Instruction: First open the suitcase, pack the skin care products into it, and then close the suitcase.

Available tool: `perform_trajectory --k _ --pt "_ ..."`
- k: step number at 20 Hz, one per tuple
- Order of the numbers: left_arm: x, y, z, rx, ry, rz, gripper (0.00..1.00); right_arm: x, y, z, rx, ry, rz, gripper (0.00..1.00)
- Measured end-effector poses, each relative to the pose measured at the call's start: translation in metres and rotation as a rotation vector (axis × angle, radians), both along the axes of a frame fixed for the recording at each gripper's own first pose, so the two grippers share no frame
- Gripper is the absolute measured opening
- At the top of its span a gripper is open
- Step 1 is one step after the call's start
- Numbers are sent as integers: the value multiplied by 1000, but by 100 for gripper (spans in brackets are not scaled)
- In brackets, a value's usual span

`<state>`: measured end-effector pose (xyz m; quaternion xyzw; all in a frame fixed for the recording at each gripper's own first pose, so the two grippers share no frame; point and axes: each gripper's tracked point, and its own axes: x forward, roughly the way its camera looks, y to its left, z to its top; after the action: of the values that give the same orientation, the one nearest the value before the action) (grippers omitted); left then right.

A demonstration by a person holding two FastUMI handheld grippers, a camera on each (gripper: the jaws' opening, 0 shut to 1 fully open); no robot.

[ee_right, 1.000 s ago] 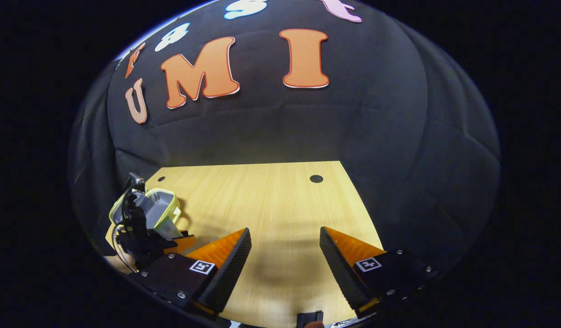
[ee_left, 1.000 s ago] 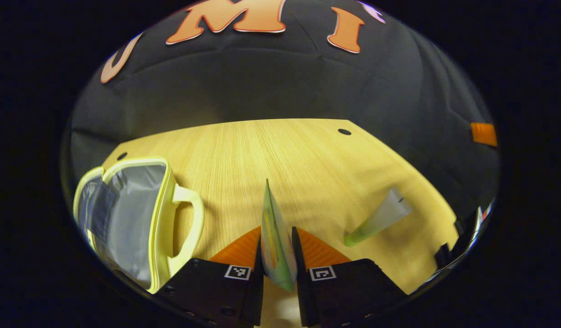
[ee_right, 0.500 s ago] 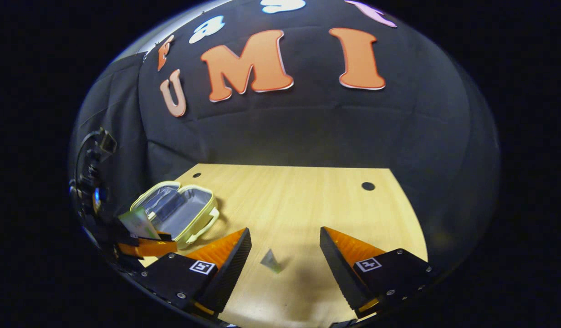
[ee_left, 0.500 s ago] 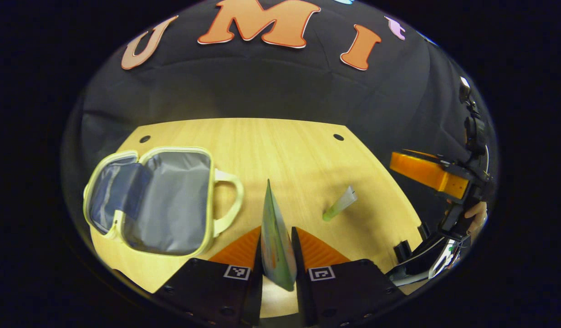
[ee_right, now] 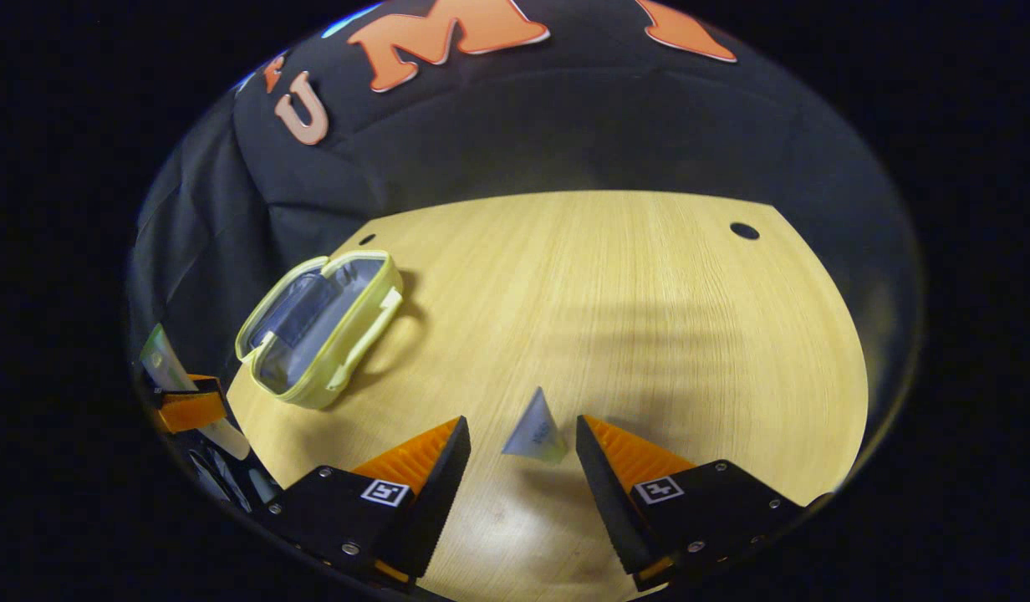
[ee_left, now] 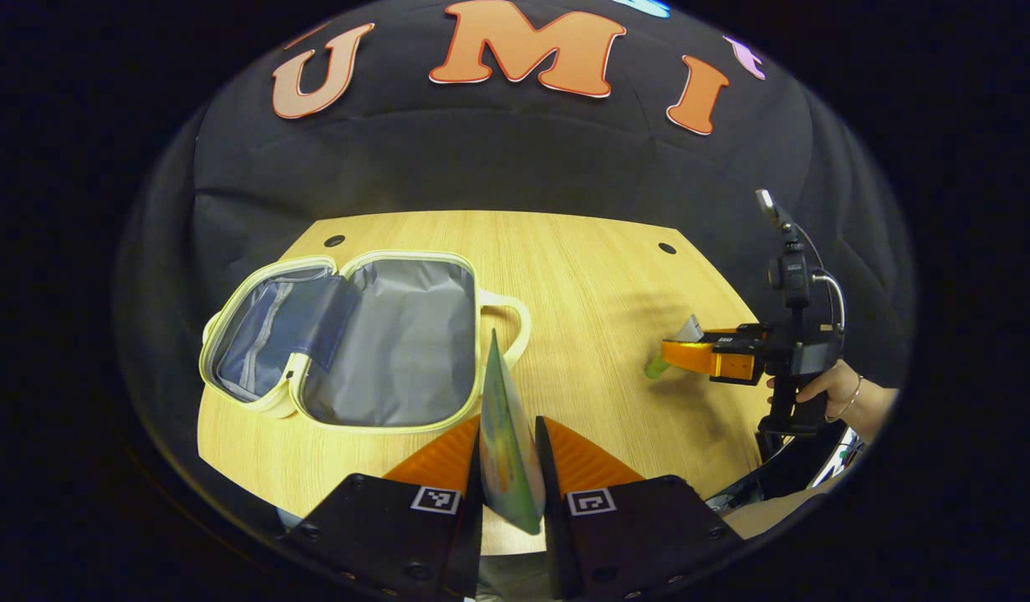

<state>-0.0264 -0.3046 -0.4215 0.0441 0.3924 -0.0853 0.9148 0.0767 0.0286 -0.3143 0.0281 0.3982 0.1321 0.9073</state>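
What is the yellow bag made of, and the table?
The bag looks like soft fabric: pale yellow piping round its edge and a dull grey lining that creases, probably nylon or polyester. The table looks like light wood with fine straight grain lines, matte; it could be a printed laminate instead.

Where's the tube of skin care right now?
In the right gripper view the tube lies on the wooden table, between the open fingers of the right gripper, well right of the open suitcase.
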Motion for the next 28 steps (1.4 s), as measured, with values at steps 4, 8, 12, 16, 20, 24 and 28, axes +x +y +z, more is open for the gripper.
perform_trajectory --k 4,8,12,16,20,24,28 --pt "5 5 -3 20 7 3 31 4 -8 -16 -63 20 12 56" --pt "9 5 2 33 27 -31 32 -3 -13 -10 -132 22 37 30" --pt "4 12 17 22 80 -48 32 -17 -1 19 -160 9 90 30" --pt "9 32 43 -8 116 -72 33 -27 31 49 -134 2 122 27" --pt "31 74 47 -18 170 -112 33 -28 74 76 -83 -17 81 30" --pt "61 117 39 9 242 -204 32 -28 122 91 -50 -18 25 30" --pt "94 143 22 36 326 -305 32 -33 164 97 37 12 -60 30"
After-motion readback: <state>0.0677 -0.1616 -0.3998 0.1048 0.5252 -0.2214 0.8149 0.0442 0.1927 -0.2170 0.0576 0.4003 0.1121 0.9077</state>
